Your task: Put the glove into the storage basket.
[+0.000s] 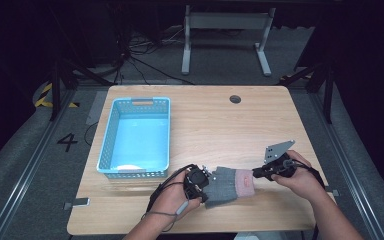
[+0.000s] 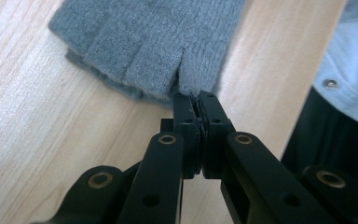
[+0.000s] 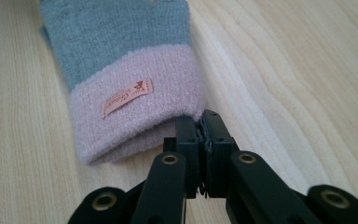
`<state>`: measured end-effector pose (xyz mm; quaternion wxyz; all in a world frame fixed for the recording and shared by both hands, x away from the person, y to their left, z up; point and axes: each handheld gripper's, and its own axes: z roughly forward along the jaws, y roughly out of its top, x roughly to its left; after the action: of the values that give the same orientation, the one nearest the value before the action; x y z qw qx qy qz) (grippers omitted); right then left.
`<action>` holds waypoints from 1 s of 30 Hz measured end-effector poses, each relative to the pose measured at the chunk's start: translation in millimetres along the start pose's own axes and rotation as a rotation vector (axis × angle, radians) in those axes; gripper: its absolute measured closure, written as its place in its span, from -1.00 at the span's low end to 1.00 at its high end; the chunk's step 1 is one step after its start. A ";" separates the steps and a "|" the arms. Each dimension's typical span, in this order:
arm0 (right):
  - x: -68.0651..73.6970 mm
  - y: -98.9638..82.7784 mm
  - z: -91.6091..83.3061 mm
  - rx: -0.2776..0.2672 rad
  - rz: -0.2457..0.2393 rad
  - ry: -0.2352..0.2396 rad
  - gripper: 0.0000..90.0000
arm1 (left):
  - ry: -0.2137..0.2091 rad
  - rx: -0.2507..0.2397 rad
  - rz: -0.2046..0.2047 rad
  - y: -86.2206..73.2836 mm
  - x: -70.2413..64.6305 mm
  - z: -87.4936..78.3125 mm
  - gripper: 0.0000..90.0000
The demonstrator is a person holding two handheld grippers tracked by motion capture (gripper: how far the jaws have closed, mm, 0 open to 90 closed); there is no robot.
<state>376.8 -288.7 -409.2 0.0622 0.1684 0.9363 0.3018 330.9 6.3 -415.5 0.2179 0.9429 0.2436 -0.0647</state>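
Basket (image 1: 136,137) in light blue is seen at the left of the high view, on the wooden surface (image 1: 215,120). Right of it, at lower centre, the grey glove (image 1: 228,184) is stretched flat: its finger end is pinched by the left hand-held gripper (image 2: 198,99), its pink cuff (image 3: 135,100) by the right hand-held gripper (image 3: 204,120).
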 end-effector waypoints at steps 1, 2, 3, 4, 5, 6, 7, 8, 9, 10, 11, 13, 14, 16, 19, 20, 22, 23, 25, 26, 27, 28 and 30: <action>-0.2 1.2 -1.8 -0.009 -0.004 -0.003 0.95 | 0.000 0.000 0.002 -0.2 -1.9 -1.6 0.96; -0.1 2.1 -2.7 -0.013 -0.002 -0.003 0.95 | 0.000 -0.002 0.003 -0.4 -3.4 -2.5 0.96; -0.3 2.7 -2.7 -0.016 -0.004 -0.007 0.95 | -0.002 0.002 0.003 -0.7 -4.9 -3.5 0.96; -0.5 3.5 -2.5 -0.017 -0.005 -0.008 0.95 | -0.002 0.002 0.005 -1.0 -6.3 -3.9 0.96; -1.2 4.5 -1.7 -0.018 -0.010 -0.008 0.95 | -0.005 0.000 0.007 -1.1 -6.9 -3.4 0.96; -1.3 5.2 -0.8 -0.019 -0.011 -0.013 0.95 | -0.002 0.008 0.008 -1.1 -7.7 -3.1 0.96; -1.7 6.0 0.3 -0.020 -0.012 -0.012 0.95 | -0.002 0.011 0.008 -1.2 -8.1 -2.3 0.96; -2.2 6.9 1.7 -0.018 -0.018 -0.015 0.95 | -0.001 0.019 0.010 -1.1 -8.4 -1.6 0.96; -2.2 7.8 2.9 -0.015 -0.016 -0.015 0.95 | 0.000 0.020 0.011 -1.2 -8.8 -0.6 0.96; -2.5 8.4 4.3 -0.014 -0.019 -0.017 0.95 | -0.003 0.025 0.015 -1.1 -9.0 0.2 0.96; -3.2 9.0 5.8 -0.013 -0.025 -0.016 0.95 | -0.004 0.028 0.016 -1.0 -9.0 0.6 0.96; -3.5 9.1 7.7 -0.006 -0.021 -0.012 0.95 | -0.005 0.031 0.016 -1.0 -9.2 1.8 0.96; -3.6 8.9 8.1 -0.004 -0.019 -0.011 0.95 | -0.008 0.036 0.017 -0.9 -9.2 2.3 0.96; -3.8 8.2 9.2 -0.002 -0.016 -0.007 0.95 | -0.012 0.043 0.016 -0.8 -9.0 3.9 0.96; -4.7 7.2 11.7 0.006 -0.010 -0.001 0.95 | -0.023 0.059 0.013 -0.6 -8.0 6.6 0.96; -4.6 7.1 12.7 0.007 -0.007 -0.003 0.95 | -0.020 0.062 0.012 -0.8 -7.8 7.3 0.96; -3.2 7.2 13.8 0.017 -0.002 0.000 0.95 | -0.022 0.058 0.010 -1.3 -7.4 7.0 0.96; -2.8 7.2 13.7 0.019 -0.002 0.001 0.95 | -0.022 0.059 0.011 -1.4 -6.7 5.9 0.96; -1.7 7.5 13.0 0.015 0.002 0.001 0.95 | -0.019 0.061 0.003 -1.9 -5.4 4.6 0.95; -1.6 7.5 12.9 0.014 0.004 0.002 0.95 | -0.022 0.059 -0.002 -1.9 -4.5 5.8 0.95; -2.0 7.2 13.1 0.019 0.006 0.006 0.95 | -0.026 0.061 -0.005 -2.0 -3.8 7.0 0.95; -2.8 6.6 13.8 0.021 -0.002 0.004 0.95 | -0.027 0.066 -0.004 -2.0 -2.9 8.6 0.95; -3.9 6.0 16.3 0.040 -0.001 -0.004 0.94 | -0.036 0.077 -0.005 -1.8 -3.0 12.4 0.93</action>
<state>385.6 -276.6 -418.8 0.0610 0.1697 0.9421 0.2828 327.2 1.0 -426.6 0.1854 0.9486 0.2395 -0.0915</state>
